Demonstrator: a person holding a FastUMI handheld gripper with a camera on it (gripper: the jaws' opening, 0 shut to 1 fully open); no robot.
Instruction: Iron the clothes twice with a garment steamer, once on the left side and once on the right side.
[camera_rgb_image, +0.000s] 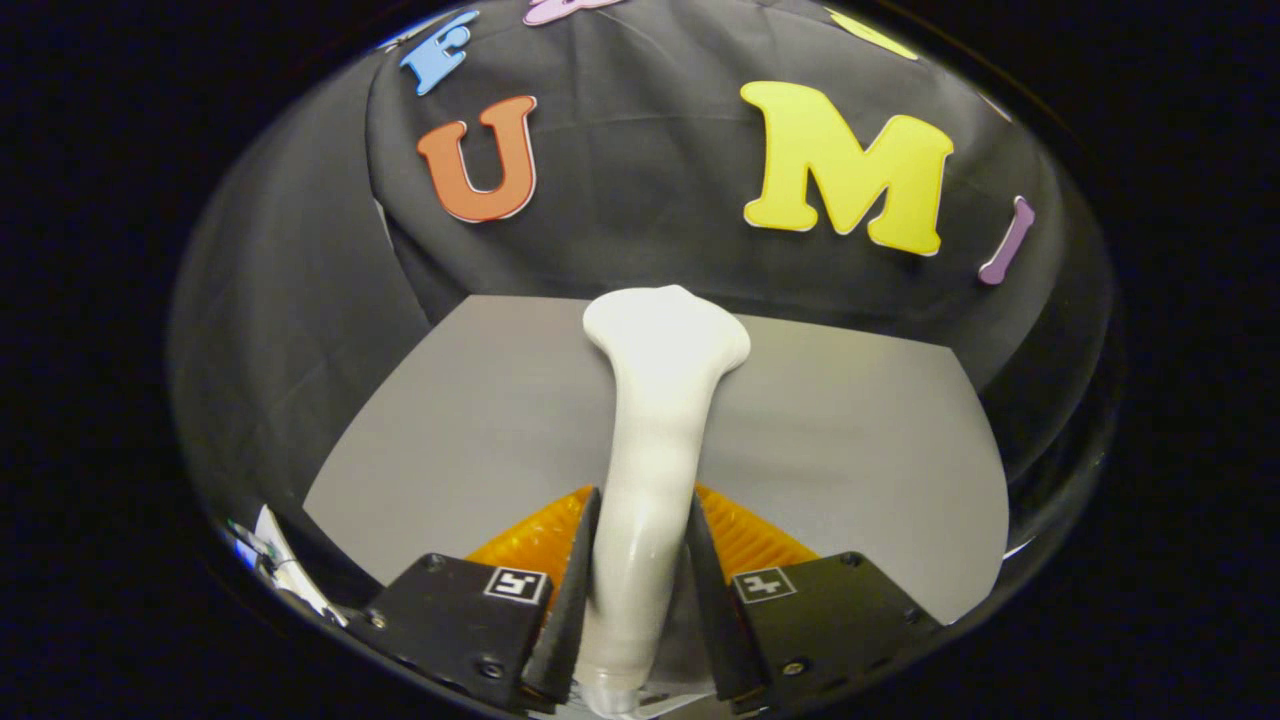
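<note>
Two fingers of the gripper (640, 545) pinch the handle of the garment steamer (650, 440) from left and right. It is smooth, glossy white, apparently plastic, its long axis running straight ahead from the fingers, flared head pointing away toward the black booth wall (650, 200), above the grey table (850, 450).

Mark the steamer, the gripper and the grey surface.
steamer (655, 420), gripper view, on its neck
gripper (637, 560), gripper view, midway between fingertips, shut on the steamer
grey surface (860, 450), gripper view, bare part
</note>
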